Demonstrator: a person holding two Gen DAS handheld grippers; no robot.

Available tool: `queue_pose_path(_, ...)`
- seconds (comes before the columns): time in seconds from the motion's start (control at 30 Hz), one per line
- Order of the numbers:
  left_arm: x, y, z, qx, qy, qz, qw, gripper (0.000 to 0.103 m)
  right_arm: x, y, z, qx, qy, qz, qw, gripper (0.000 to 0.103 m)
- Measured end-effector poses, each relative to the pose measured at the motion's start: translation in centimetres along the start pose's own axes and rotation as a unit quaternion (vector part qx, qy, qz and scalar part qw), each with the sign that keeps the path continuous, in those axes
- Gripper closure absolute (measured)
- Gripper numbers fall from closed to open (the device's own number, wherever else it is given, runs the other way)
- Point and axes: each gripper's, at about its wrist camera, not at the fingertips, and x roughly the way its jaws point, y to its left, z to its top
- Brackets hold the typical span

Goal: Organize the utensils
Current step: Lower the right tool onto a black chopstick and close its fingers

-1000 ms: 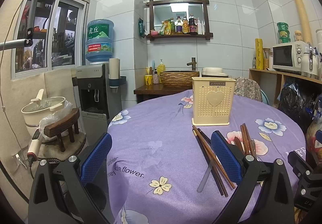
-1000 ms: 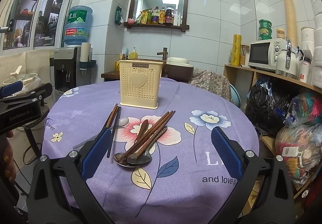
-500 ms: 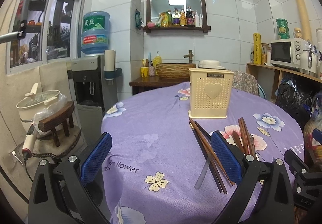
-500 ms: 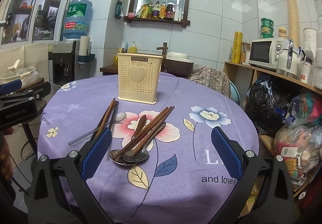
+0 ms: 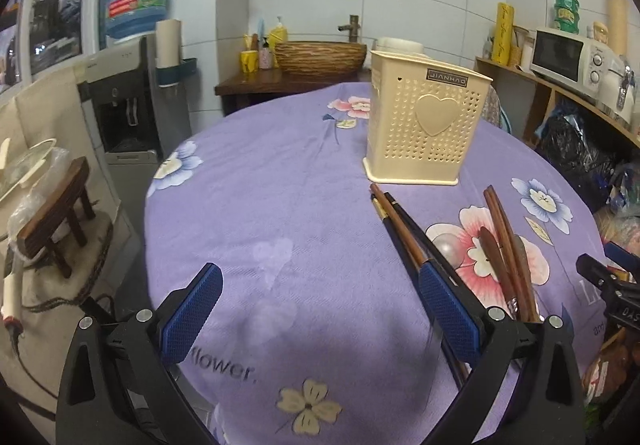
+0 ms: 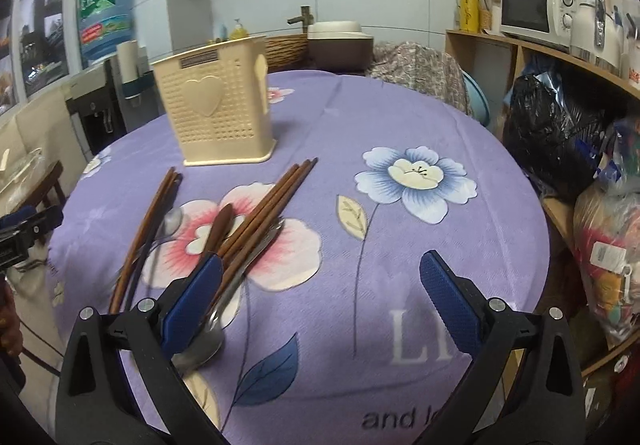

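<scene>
While the left wrist view looks out over the round table with its purple flower-print cloth (image 5: 280,213), the left gripper (image 5: 320,309) hangs above the cloth with its blue textured pads (image 5: 192,309) spread wide and nothing between them. Upright toward the back sits the cream perforated plastic utensil holder with a raised heart on its front (image 5: 424,129). Just in front of it a pair of dark brown wooden chopsticks (image 5: 396,225) runs down toward the right pad, and a second bunch of brown wooden utensils (image 5: 504,245) lies on the pink flower print to the right. Only this side shows the little dark wooden stool (image 5: 52,221) and the grey water dispenser with a blue bottle on top (image 5: 132,45) off to the left. The other gripper's black body pokes in at the right edge.

Over on the right wrist view, the right gripper (image 6: 320,301) is spread apart too, holding nothing. Here you actually see the shiny metal spoon (image 6: 208,333), its bowl tucked under the left pad, with the brown chopstick bundle fanned across the pink flower. The cream holder stands behind them, a bit left of centre. This side also catches the white microwave (image 6: 532,11) on the wooden shelf and the black plastic bag (image 6: 552,133) below it.
</scene>
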Motion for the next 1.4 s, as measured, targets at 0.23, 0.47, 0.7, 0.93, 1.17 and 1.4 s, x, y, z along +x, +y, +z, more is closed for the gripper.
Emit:
queue_pose_path(0.23, 3.3, -0.7, 1.2, -0.001, 0.076, -0.040, 0.9963, 0.030, 1.8, 1.3, 1.2, -0.011, 0.028, 0.036, 0.999, 0.010)
queue_pose_path(0.47, 4.4, -0.2, 2.6, -0.021, 0.090, -0.047, 0.9946, 0.038, 4.4, 5.6, 3.7, -0.025, 0.075, 0.153, 0.985, 0.034)
queue_pose_path(0.7, 4.2, 2.4, 2.7, -0.048, 0.088, -0.024, 0.9947, 0.038, 8.9, 11.4, 6.1, -0.070, 0.122, 0.202, 0.969, 0.057)
queue_pose_path(0.93, 3.9, 3.9, 2.0, -0.057, 0.093, -0.018, 0.9938, 0.038, 12.8, 14.3, 6.7, -0.097, 0.158, 0.187, 0.965, 0.065)
queue_pose_path(1.17, 3.4, 4.8, 1.6, -0.056, 0.091, -0.011, 0.9943, 0.038, 14.6, 15.7, 6.6, -0.114, 0.173, 0.162, 0.965, 0.075)
queue_pose_path(1.4, 3.7, 4.6, 1.4, -0.053, 0.094, -0.015, 0.9940, 0.038, 16.4, 17.0, 7.7, -0.117, 0.172, 0.143, 0.968, 0.084)
